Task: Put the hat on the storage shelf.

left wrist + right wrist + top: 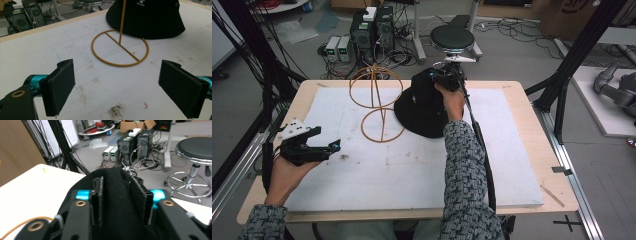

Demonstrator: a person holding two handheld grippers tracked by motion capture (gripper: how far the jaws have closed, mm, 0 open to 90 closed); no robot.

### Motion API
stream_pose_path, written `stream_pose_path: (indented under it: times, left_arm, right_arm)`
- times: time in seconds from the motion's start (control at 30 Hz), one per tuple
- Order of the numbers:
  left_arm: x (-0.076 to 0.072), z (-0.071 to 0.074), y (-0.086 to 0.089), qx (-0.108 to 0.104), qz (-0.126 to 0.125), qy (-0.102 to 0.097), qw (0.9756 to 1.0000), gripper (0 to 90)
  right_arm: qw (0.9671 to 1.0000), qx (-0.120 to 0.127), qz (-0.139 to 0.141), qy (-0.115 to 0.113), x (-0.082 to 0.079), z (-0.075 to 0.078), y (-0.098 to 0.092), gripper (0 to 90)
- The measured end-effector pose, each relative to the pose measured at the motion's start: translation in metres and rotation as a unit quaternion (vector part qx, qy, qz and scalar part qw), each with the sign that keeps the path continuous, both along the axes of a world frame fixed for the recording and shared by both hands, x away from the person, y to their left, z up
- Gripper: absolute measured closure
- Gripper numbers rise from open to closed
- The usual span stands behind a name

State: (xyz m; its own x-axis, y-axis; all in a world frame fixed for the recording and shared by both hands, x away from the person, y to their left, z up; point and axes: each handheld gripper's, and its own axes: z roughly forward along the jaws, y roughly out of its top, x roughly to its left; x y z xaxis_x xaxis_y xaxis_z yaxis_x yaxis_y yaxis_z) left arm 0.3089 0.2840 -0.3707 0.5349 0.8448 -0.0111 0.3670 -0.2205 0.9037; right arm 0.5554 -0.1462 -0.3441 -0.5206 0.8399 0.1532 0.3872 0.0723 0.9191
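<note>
A black bucket hat rests on the white mat beside a gold wire hat stand with a round base ring and a hoop on top. My right gripper is at the hat's far top, its two jaws pinching a fold of the black fabric between them. My left gripper hovers over the mat's left side, open with nothing between its pads. In the left gripper view the hat lies just behind the stand's base.
The white mat covers a wooden table. Beyond the far edge stand a black stool, computer towers and loose cables on the floor. Black frame posts rise at both sides.
</note>
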Motion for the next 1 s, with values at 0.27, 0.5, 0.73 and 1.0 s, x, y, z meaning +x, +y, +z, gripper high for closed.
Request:
stream_pose_path:
  times: [0.27, 0.5, 0.73, 1.0]
  left_arm:
    - [0.0, 0.0, 0.0, -0.001, -0.001, 0.0, 1.0, 14.1]
    - [0.0, 0.0, 0.0, -0.004, 0.001, -0.001, 1.0, 14.1]
    - [0.0, 0.001, 0.0, -0.002, -0.002, -0.002, 1.0, 14.2]
    - [0.001, 0.001, -0.003, -0.003, -0.005, -0.002, 1.0, 14.2]
  right_arm:
    - [0.9996, -0.027, -0.002, -0.013, -0.002, 0.002, 0.002, 81.8]
    - [0.9986, -0.041, -0.014, -0.03, -0.006, 0.01, -0.004, 87.3]
    - [0.9974, -0.022, -0.03, -0.062, -0.012, 0.026, -0.016, 87.6]
    - [0.9933, 0.032, -0.049, -0.099, -0.021, 0.046, -0.035, 87.8]
